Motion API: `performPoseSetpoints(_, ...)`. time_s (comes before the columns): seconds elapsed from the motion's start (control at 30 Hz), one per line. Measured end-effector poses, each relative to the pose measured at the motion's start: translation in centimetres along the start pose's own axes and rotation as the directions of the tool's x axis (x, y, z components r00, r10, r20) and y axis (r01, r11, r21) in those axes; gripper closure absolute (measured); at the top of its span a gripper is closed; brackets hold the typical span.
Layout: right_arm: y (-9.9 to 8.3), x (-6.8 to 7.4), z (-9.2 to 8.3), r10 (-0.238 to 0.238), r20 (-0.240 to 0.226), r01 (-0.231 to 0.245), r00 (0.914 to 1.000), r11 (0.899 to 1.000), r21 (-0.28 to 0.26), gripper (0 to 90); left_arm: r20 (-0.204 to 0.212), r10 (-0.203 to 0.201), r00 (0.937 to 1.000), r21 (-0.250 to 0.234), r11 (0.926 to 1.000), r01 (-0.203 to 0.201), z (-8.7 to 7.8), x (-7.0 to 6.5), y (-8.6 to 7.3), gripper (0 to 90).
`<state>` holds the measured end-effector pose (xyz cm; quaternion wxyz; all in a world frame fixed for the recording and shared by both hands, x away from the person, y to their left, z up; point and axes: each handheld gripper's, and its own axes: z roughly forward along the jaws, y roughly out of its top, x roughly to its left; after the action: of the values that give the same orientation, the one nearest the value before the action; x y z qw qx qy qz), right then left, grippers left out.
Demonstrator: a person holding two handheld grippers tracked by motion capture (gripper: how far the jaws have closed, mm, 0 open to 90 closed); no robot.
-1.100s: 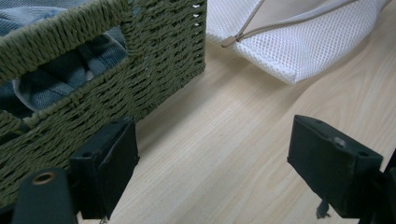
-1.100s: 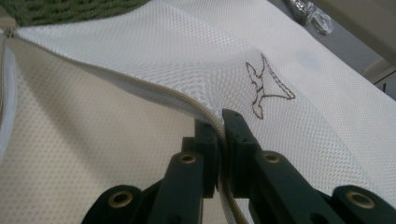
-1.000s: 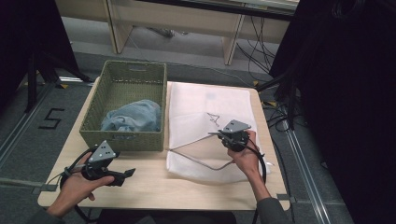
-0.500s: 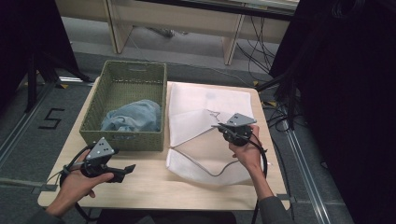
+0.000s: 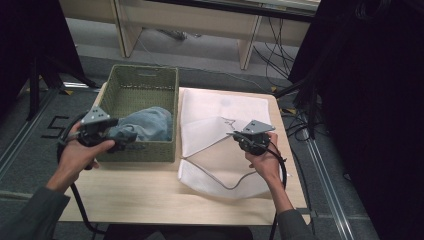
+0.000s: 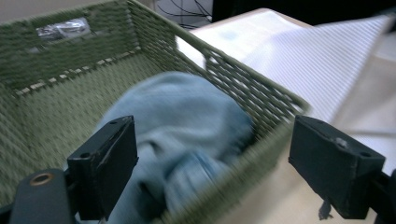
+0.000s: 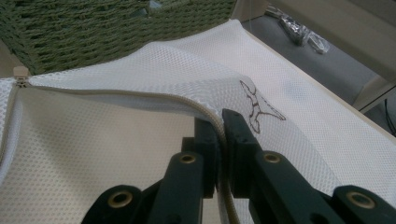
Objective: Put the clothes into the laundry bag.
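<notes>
Two risks we note: at centre frame the right gripper (image 5: 239,136), jaws pinching the zip edge of the white mesh bag (image 5: 220,112), may let it slip shut, while at left the spread left gripper (image 5: 125,137) above the blue garment (image 5: 150,122) may snag the green basket (image 5: 142,75).

Basket wall (image 6: 261,100) blocks sideways passage; its open top seems clear.

Pale wooden table (image 5: 150,190), black cables (image 5: 280,30) on grey floor (image 5: 45,165) beyond.
</notes>
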<state>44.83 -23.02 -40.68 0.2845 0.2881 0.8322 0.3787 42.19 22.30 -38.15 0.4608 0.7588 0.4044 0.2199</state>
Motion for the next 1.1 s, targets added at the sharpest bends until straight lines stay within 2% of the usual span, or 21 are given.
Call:
performPoseSetpoints(0.03, 0.0, 0.0, 0.0, -0.001, -0.002, 0.001, 1.0000, 1.000, 0.000, 85.6, 0.002, -0.002, 1.0000, 0.015, 0.9999, 0.002, 0.6, 0.4, 0.6, 14.7)
performPoseSetpoints(0.07, 0.0, 0.0, 0.1, -0.002, -0.008, 0.002, 1.0000, 1.000, 0.000, 85.6, 0.009, 0.013, 0.9999, 0.051, 0.9986, -0.014, 1.4, 1.1, 1.4, 14.7)
performPoseSetpoints(0.13, 0.1, 0.0, 0.0, -0.003, -0.013, 0.003, 0.9999, 1.000, 0.005, 85.6, 0.023, 0.014, 0.9996, 0.067, 0.9976, -0.015, 2.4, 1.7, 2.2, 14.7)
performPoseSetpoints(0.17, 0.1, 0.0, 0.0, -0.001, -0.011, 0.001, 0.9999, 1.000, 0.003, 85.6, 0.023, 0.028, 0.9993, 0.097, 0.9948, -0.031, 3.2, 2.2, 2.8, 14.8)
performPoseSetpoints(0.23, 0.1, 0.0, -0.1, 0.002, -0.006, -0.002, 1.0000, 1.000, 0.003, 85.6, 0.010, 0.029, 0.9995, 0.114, 0.9930, -0.030, 4.5, 2.7, 3.6, 14.9)
performPoseSetpoints(0.27, 0.1, -0.1, -0.1, -0.001, -0.012, 0.001, 0.9999, 1.000, 0.004, 85.6, 0.005, 0.026, 0.9996, 0.123, 0.9921, -0.027, 5.1, 2.9, 3.8, 14.9)
performPoseSetpoints(0.3, 0.1, -0.1, -0.1, 0.007, -0.018, -0.007, 0.9998, 1.000, 0.009, 85.6, 0.002, 0.041, 0.9992, 0.151, 0.9876, -0.041, 5.8, 3.2, 4.1, 14.9)
performPoseSetpoints(0.33, 0.2, -0.2, -0.1, -0.001, -0.012, 0.001, 0.9999, 1.000, 0.001, 85.6, 0.002, 0.046, 0.9989, 0.159, 0.9862, -0.046, 6.3, 3.4, 4.2, 15.0)
performPoseSetpoints(0.47, 0.0, -0.1, 0.0, 0.003, -0.012, -0.003, 0.9999, 1.000, -0.006, 85.6, 0.026, 0.047, 0.9986, 0.201, 0.9782, -0.051, 8.6, 3.7, 4.6, 15.0)
performPoseSetpoints(0.57, 0.0, -0.2, 0.0, 0.004, -0.015, -0.004, 0.9999, 1.000, -0.005, 85.6, 0.025, 0.045, 0.9987, 0.208, 0.9769, -0.049, 10.2, 3.4, 4.6, 15.1)
performPoseSetpoints(0.6, 0.0, -0.2, 0.1, 0.005, -0.017, -0.005, 0.9998, 1.000, -0.004, 85.6, 0.029, 0.058, 0.9979, 0.229, 0.9713, -0.063, 10.7, 3.4, 4.6, 15.1)
performPoseSetpoints(0.63, -0.1, -0.2, 0.1, -0.004, -0.016, 0.004, 0.9999, 1.000, -0.005, 85.6, 0.019, 0.063, 0.9978, 0.237, 0.9692, -0.066, 11.3, 3.5, 4.4, 15.1)
performPoseSetpoints(0.7, -0.1, -0.2, 0.1, -0.002, -0.014, 0.002, 0.9999, 1.000, -0.005, 85.5, -0.006, 0.048, 0.9988, 0.253, 0.9664, -0.045, 12.5, 3.7, 3.9, 15.2)
performPoseSetpoints(0.8, -0.2, -0.2, 0.1, -0.010, -0.015, 0.010, 0.9998, 1.000, -0.005, 85.3, -0.037, -0.030, 0.9989, 0.267, 0.9628, 0.038, 14.0, 4.1, 2.9, 15.0)
performPoseSetpoints(0.87, -0.2, -0.2, 0.2, -0.017, -0.017, 0.016, 0.9997, 1.000, -0.006, 85.3, -0.039, -0.028, 0.9989, 0.275, 0.9608, 0.037, 14.7, 3.9, 2.5, 14.9)
performPoseSetpoints(0.9, -0.2, -0.2, 0.2, -0.014, -0.024, 0.014, 0.9996, 1.000, 0.002, 85.3, -0.038, -0.009, 0.9993, 0.290, 0.9568, 0.019, 15.0, 3.8, 2.4, 14.7)
performPoseSetpoints(0.93, -0.2, -0.1, 0.3, -0.005, -0.025, 0.006, 0.9997, 1.000, 0.009, 85.3, -0.036, -0.009, 0.9993, 0.294, 0.9556, 0.019, 15.2, 3.7, 2.3, 14.6)
performPoseSetpoints(0.97, -0.3, 0.0, 0.4, 0.002, -0.024, -0.002, 0.9997, 1.000, 0.004, 85.2, -0.032, -0.017, 0.9993, 0.292, 0.9559, 0.026, 15.5, 3.6, 2.2, 14.6)
performPoseSetpoints(1.0, -0.3, -0.1, 0.4, -0.010, -0.023, 0.011, 0.9997, 1.000, 0.004, 85.2, -0.032, -0.032, 0.9990, 0.290, 0.9562, 0.040, 15.7, 3.6, 2.0, 14.5)
performPoseSetpoints(1.07, -0.3, -0.1, 0.4, -0.007, -0.037, 0.008, 0.9993, 1.000, 0.014, 85.2, -0.030, -0.030, 0.9991, 0.315, 0.9483, 0.038, 15.9, 3.5, 1.7, 14.4)
performPoseSetpoints(1.1, -0.4, 0.0, 0.5, -0.011, -0.036, 0.011, 0.9993, 1.000, 0.007, 85.1, -0.034, -0.013, 0.9994, 0.339, 0.9405, 0.023, 16.1, 3.3, 1.5, 14.4)
